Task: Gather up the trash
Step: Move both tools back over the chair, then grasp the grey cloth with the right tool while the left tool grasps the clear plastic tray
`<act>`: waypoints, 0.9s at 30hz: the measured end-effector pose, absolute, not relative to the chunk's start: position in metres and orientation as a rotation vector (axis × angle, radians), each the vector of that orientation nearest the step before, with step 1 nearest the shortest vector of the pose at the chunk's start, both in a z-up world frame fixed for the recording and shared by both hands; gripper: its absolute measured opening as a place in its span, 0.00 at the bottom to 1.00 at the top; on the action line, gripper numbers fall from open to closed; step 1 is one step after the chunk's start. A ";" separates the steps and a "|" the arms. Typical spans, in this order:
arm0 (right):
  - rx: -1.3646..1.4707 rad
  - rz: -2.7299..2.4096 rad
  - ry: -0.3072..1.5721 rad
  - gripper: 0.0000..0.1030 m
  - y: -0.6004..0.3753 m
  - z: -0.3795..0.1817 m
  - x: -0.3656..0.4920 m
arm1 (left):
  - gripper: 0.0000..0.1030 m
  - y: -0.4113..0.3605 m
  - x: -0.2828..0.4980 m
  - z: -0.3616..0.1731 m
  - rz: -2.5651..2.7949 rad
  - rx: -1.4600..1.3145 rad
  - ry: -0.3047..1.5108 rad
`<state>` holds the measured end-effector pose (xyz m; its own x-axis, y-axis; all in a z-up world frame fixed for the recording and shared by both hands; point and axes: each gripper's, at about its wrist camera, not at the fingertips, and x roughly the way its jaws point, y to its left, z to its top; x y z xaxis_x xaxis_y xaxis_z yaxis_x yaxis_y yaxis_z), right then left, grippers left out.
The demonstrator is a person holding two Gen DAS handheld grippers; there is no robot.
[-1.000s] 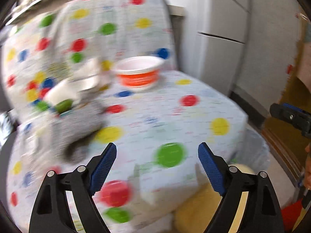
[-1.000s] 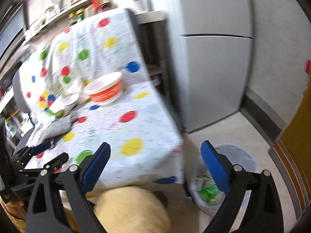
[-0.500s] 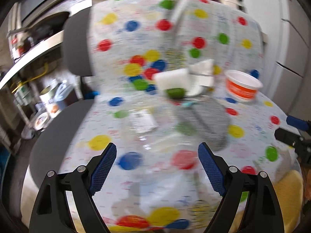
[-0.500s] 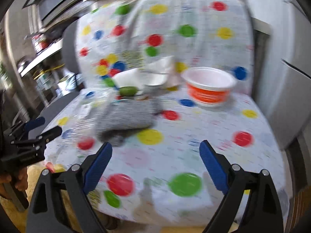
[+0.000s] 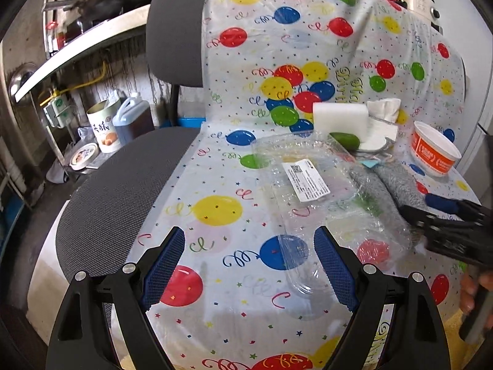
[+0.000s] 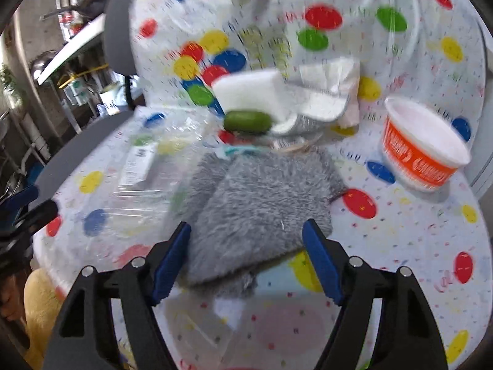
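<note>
I am looking along both grippers at a chair seat draped in a glossy plastic sheet [image 5: 215, 166] printed with red, yellow, blue and green balloons. The trash lies scattered over it. Nearest my left gripper [image 5: 249, 265] is a clear plastic tray [image 5: 295, 203], thin, crinkled and see-through, with a white printed label stuck on top; its near end sits between the blue ribbed pads, which stand wide apart and touch nothing. Just beside the tray, to its right, lies a grey fuzzy cloth [image 6: 258, 203], folded, soft and shaggy. My right gripper [image 6: 246, 259] hangs over the cloth's near edge; its jaws have just been closing, yet they remain parted, and the cloth shows between them without the pads pressing on it. Further back, a white foam block [image 6: 252, 92] with squared edges leans over a small smooth green oval object [image 6: 246, 121]. Crumpled white paper [image 6: 336, 77] rests behind it against the draped chair back. To the right stands a round white tub [image 6: 422, 151] with an orange printed band, open at the top, well apart from the cloth. The right-hand view is motion-blurred.
</note>
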<state>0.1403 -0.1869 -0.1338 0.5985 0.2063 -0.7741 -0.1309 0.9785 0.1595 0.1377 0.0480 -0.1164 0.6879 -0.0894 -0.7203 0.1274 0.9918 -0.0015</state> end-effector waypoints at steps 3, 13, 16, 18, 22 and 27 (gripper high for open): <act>0.107 0.200 0.884 0.27 -0.190 -0.127 0.130 | 0.83 0.046 0.136 -0.120 -0.134 0.063 0.812; 0.015 0.022 0.666 0.15 -0.241 -0.059 0.052 | 0.83 0.038 0.134 -0.119 -0.147 0.079 0.806; 0.013 -0.014 0.643 0.15 -0.258 -0.055 0.037 | 0.83 0.036 0.137 -0.121 -0.156 0.064 0.820; 0.028 -0.014 0.650 0.15 -0.266 -0.060 0.032 | 0.83 0.034 0.142 -0.123 -0.159 0.045 0.828; 0.040 0.002 0.671 0.15 -0.267 -0.072 0.031 | 0.83 0.031 0.159 -0.129 -0.152 0.010 0.840; 0.038 0.022 0.681 0.15 -0.263 -0.081 0.031 | 0.72 0.035 0.186 -0.145 -0.092 -0.015 0.898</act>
